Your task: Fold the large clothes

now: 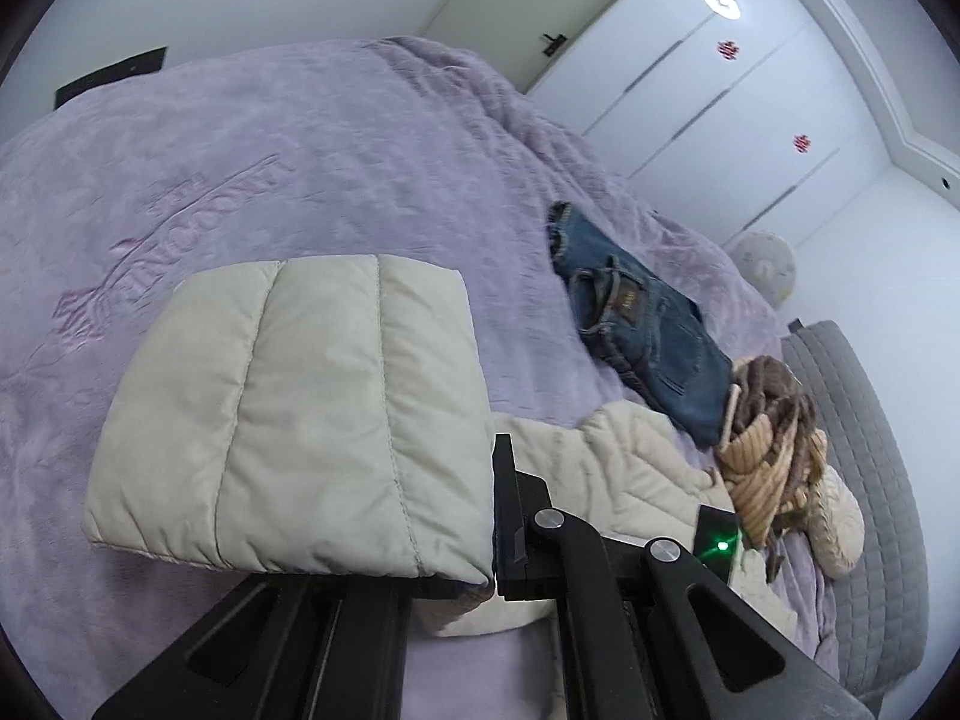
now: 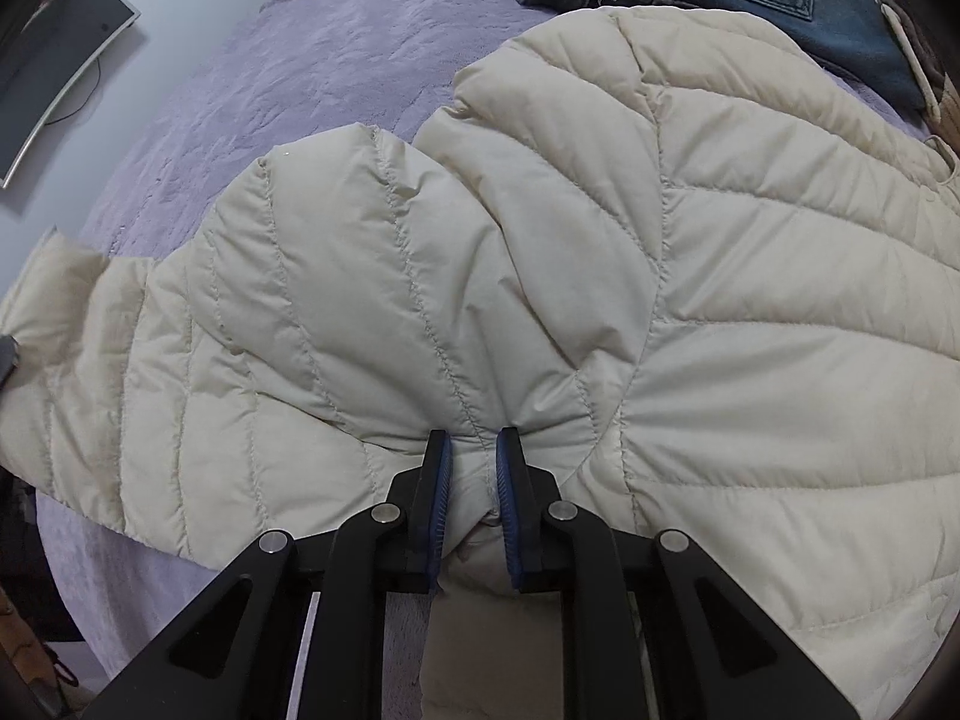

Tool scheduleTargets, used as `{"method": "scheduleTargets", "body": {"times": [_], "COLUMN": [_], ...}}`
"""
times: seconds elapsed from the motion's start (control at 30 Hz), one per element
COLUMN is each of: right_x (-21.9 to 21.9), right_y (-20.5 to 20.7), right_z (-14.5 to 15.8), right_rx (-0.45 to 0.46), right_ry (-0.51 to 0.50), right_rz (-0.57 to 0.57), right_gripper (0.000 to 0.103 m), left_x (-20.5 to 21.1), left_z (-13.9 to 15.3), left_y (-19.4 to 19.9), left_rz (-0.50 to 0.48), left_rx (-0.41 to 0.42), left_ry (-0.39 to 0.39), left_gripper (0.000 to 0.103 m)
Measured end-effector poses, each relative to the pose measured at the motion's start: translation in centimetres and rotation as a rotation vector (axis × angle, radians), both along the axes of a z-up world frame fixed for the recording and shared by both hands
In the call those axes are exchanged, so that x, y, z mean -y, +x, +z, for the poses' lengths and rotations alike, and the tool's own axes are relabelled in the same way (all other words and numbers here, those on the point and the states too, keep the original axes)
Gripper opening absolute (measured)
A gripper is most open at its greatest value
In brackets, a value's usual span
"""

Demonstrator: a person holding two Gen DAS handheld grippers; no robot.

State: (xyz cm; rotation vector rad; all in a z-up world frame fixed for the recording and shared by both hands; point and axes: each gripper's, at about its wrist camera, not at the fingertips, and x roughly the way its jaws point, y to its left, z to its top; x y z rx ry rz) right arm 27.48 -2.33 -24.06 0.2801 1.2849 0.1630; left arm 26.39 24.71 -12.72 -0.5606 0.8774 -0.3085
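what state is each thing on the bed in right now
left gripper: shut on the jacket's cuff
right gripper: shut on a pinch of jacket
cream puffer jacket: spread out, unfolded
jeans: folded
striped knit: bunched up

You have one cream jacket (image 2: 600, 252) on one purple blanket (image 1: 300, 138) — plus one pair of jeans (image 1: 642, 318) and one brown-and-tan knit (image 1: 768, 438) lying beside them. Two grippers show — the left (image 1: 493, 516) and the right (image 2: 471, 480).
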Motion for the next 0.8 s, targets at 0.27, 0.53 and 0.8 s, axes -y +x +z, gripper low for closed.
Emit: {"method": "scheduleTargets", "body": {"times": [0.27, 0.53, 0.8], "right_x": [10.4, 27.7, 37.4], "right_y": [-4.3, -13.2, -18.8], "right_z": [4.5, 6.7, 4.4], "right_rx": [0.033, 0.069, 0.019], "right_ry": [0.198, 0.062, 0.003], "right_rz": [-0.122, -0.377, -0.564], "right_gripper": [0.018, 0.018, 0.018], "left_x": [16.2, 34.3, 44.0], "left_z": [3.7, 0.6, -5.7], "left_y": [-0.3, -2.6, -6.4], "left_rz": [-0.281, -0.564, -0.701], "left_rx": [0.082, 0.051, 0.063], "left_ry": [0.045, 0.192, 0.592], "left_gripper": [0.007, 0.007, 0.007]}}
